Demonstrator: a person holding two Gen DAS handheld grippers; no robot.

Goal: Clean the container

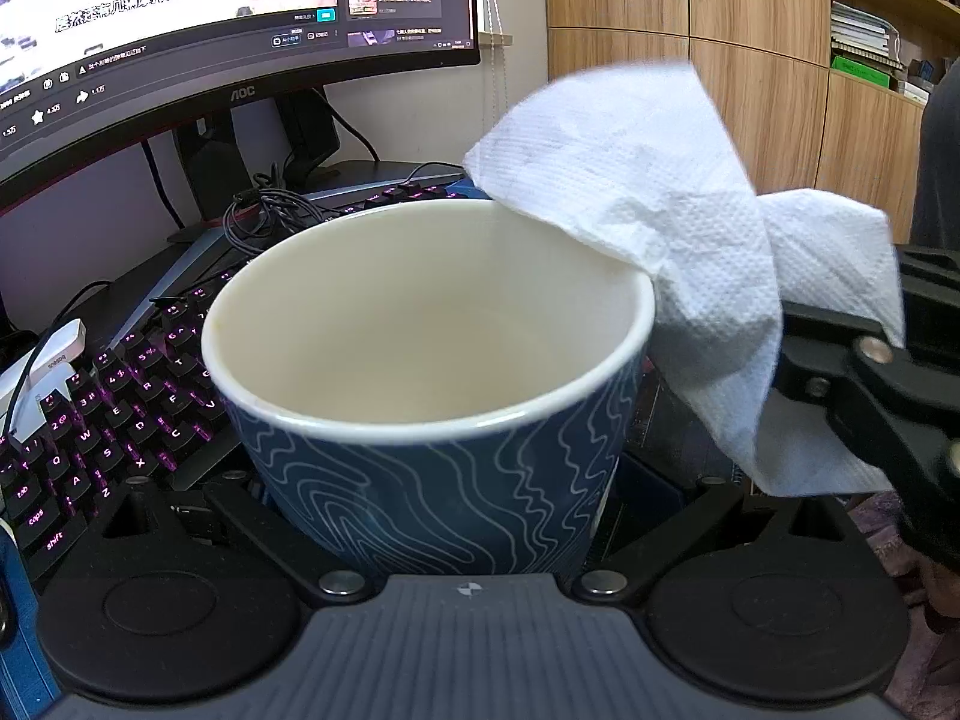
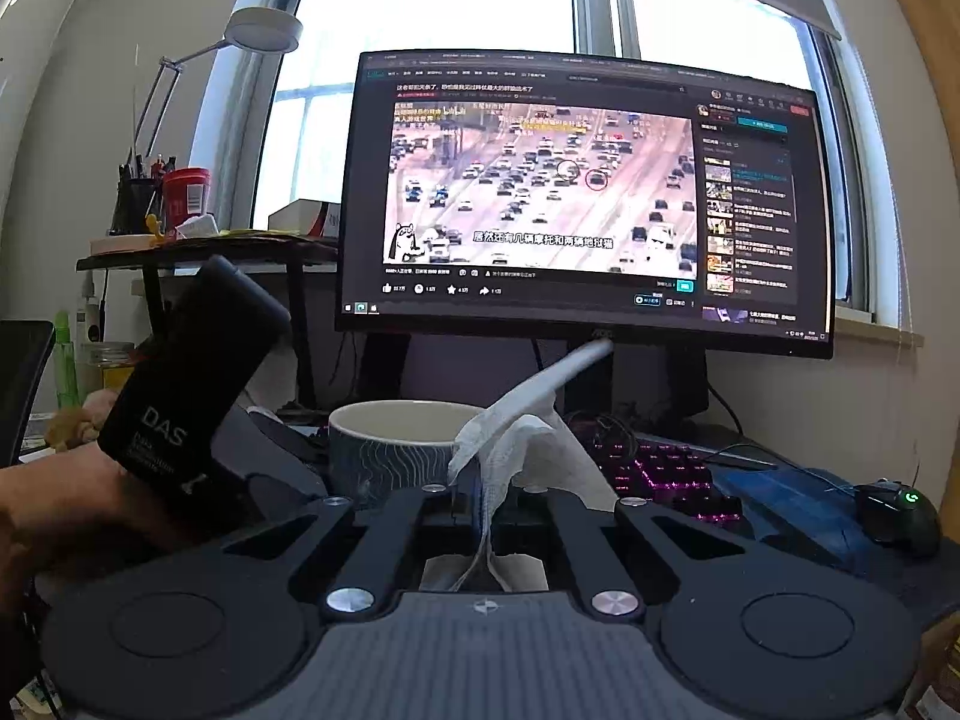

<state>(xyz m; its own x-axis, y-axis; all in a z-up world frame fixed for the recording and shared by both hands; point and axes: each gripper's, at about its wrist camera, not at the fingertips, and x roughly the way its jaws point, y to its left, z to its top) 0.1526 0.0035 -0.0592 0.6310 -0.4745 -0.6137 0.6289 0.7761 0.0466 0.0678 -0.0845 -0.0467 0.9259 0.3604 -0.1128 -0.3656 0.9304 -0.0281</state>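
Cup (image 1: 420, 372), blue with wavy lines, sits clamped in the left tool (image 1: 432, 534) in front of the monitor (image 1: 228, 12). Right tool (image 2: 480, 516) is closed on a white paper towel (image 1: 678, 240) touching the cup's rim. Only the left wrist view shows the cup's pale, bare interior; only the right wrist view shows the mouse (image 2: 897, 513).

A: How many things of each kind do you count on the desk?

B: One blue cup (image 1: 420, 420), one white paper towel (image 1: 678, 228), one monitor (image 2: 588, 198) and one keyboard (image 1: 120, 408) with purple lights.

A: And on the sides?

B: One mouse (image 2: 900, 516), one desk lamp (image 2: 258, 30), one red tub (image 2: 187, 192). The pens in the holder (image 2: 135, 204) are perhaps five; they are too small to count.
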